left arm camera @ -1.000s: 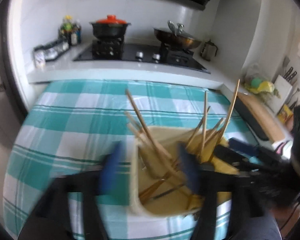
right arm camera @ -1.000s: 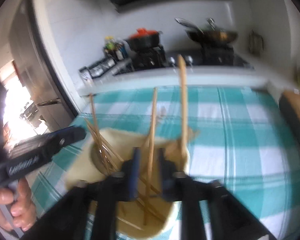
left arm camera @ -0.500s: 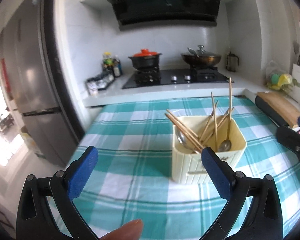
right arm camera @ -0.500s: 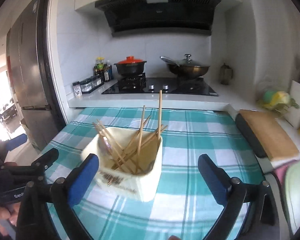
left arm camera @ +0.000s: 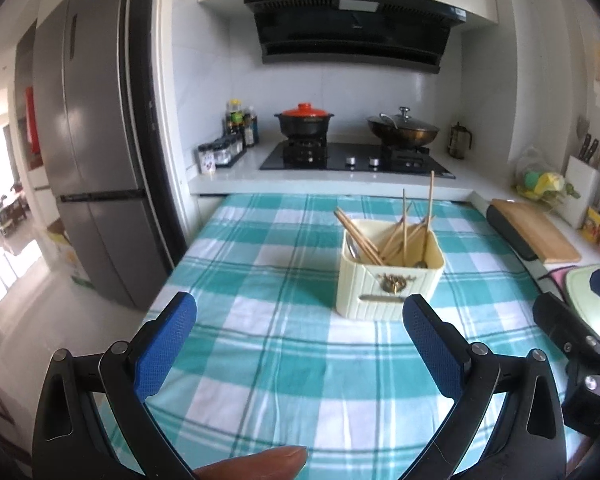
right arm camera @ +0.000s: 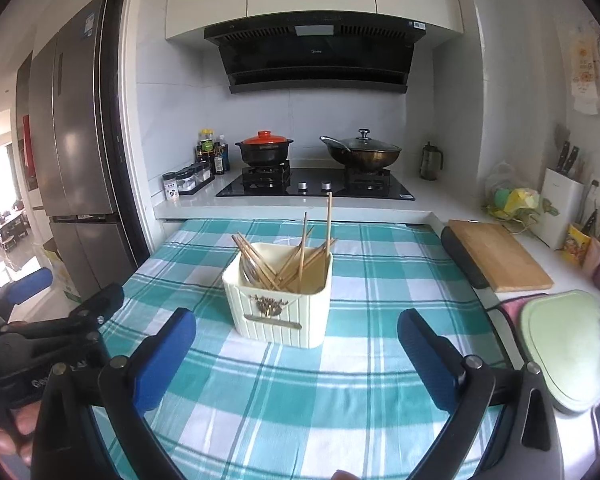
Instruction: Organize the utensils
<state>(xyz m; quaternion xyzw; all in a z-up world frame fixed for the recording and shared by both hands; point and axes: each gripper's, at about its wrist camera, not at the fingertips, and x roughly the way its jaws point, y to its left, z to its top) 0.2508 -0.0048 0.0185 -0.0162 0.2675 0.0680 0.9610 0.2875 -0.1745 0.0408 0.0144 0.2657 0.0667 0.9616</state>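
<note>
Cream ribbed plastic utensil holder (left arm camera: pixel 390 280) stands on the teal-and-white checked bench (left arm camera: pixel 284 360), right of centre in the left wrist view.
Thin wooden chopsticks (left arm camera: pixel 396 236) lean in all directions inside it, beside a metal spoon (left arm camera: pixel 421 263). The left claw (left arm camera: pixel 296 348) and the right claw (right arm camera: pixel 296 350) are both spread wide and hold nothing, low in their frames, well short of the holder. An orange-lidded black pot (right arm camera: pixel 265 148) sits on the stove at upper centre.

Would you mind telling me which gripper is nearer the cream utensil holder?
Right, slightly. The right gripper faces the utensil holder head-on; the left gripper sits back, with the holder ahead toward its right finger.
</note>
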